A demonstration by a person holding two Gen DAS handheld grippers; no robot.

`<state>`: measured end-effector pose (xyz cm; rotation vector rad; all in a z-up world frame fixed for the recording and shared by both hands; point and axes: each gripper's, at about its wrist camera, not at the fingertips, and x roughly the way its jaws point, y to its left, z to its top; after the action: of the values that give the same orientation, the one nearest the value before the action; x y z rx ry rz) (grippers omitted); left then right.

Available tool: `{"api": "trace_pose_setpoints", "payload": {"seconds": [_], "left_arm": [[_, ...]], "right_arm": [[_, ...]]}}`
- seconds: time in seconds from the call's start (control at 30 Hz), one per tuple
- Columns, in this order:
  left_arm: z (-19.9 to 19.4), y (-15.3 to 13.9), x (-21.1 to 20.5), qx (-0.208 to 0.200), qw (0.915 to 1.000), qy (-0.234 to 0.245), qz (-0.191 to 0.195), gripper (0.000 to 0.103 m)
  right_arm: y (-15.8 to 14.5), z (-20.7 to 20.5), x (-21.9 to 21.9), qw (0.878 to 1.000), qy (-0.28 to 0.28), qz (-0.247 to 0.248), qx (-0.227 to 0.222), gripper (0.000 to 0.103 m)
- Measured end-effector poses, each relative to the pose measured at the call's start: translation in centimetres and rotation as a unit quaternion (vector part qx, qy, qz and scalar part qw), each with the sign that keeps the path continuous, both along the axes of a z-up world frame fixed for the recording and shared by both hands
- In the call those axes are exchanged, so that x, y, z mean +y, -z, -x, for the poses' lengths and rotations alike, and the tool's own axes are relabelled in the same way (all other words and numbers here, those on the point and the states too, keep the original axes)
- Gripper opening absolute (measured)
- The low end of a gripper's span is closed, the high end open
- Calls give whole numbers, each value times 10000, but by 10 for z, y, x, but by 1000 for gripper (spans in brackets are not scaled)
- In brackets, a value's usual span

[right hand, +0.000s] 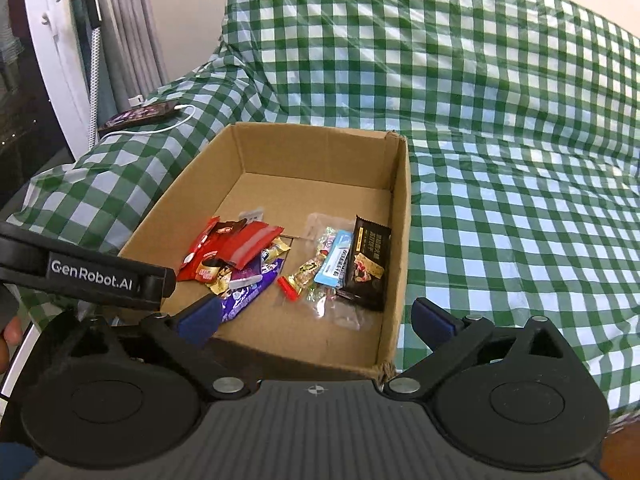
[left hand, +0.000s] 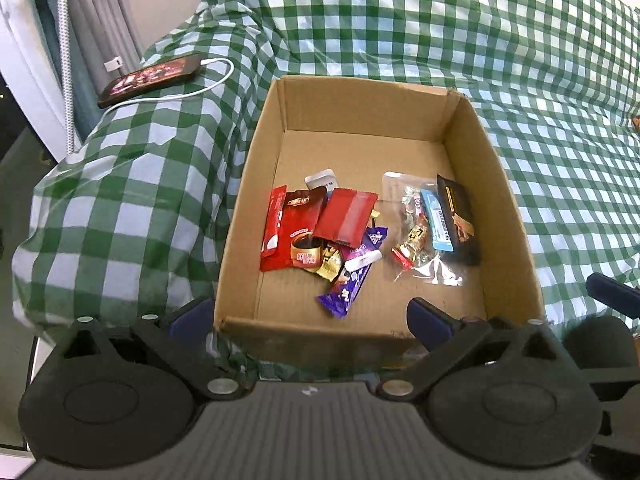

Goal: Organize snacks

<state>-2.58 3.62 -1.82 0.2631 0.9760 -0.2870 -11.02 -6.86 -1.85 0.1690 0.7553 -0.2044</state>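
Note:
An open cardboard box (left hand: 260, 184) (right hand: 400, 216) sits on a green checked cloth. Inside lie two snack piles. On the left are red packets (left hand: 298, 232) (right hand: 244, 242) and a purple wrapper (left hand: 348, 286) (right hand: 244, 296). On the right are a clear bag of candies (left hand: 416, 236) (right hand: 316, 276), a light blue bar (left hand: 438, 216) (right hand: 334, 262) and a black bar (left hand: 460, 220) (right hand: 366, 264). My left gripper (left hand: 310, 318) is open and empty at the box's near wall. My right gripper (right hand: 318, 318) is open and empty, straddling the box's near right corner.
A phone (left hand: 150, 78) (right hand: 138, 118) on a white charging cable (left hand: 192, 90) lies on the cloth at the far left. Grey curtains (left hand: 100, 12) and a white frame stand behind it. The left gripper's arm (right hand: 88, 274) crosses the right wrist view's left side.

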Motion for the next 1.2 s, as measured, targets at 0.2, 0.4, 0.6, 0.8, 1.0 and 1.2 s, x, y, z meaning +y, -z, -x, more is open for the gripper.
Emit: {"api": "trace_pose_setpoints", "payload": {"seconds": [0.2, 0.4, 0.6, 0.8, 1.0, 1.2], "left_arm": [[20, -5, 4, -124, 9999, -31, 23, 103], [33, -9, 5, -277, 9995, -129, -110, 103], [41, -11, 4, -321, 9989, 36, -338, 103], [50, -12, 8, -474, 9985, -31, -280, 103], [55, -11, 10, -569, 9977, -233, -296, 103], [54, -14, 13, -543, 9981, -233, -157, 103]], "right_arm": [[-6, 19, 6, 9998, -10, 163, -134, 102], [-9, 32, 9, 9994, 1, 221, -263, 103], [-11, 40, 12, 9990, 1, 264, -361, 103], [-12, 47, 14, 9988, -2, 285, -390, 103], [-11, 51, 16, 9981, -16, 375, -486, 103], [-12, 52, 16, 9981, -73, 327, -523, 103]]}}
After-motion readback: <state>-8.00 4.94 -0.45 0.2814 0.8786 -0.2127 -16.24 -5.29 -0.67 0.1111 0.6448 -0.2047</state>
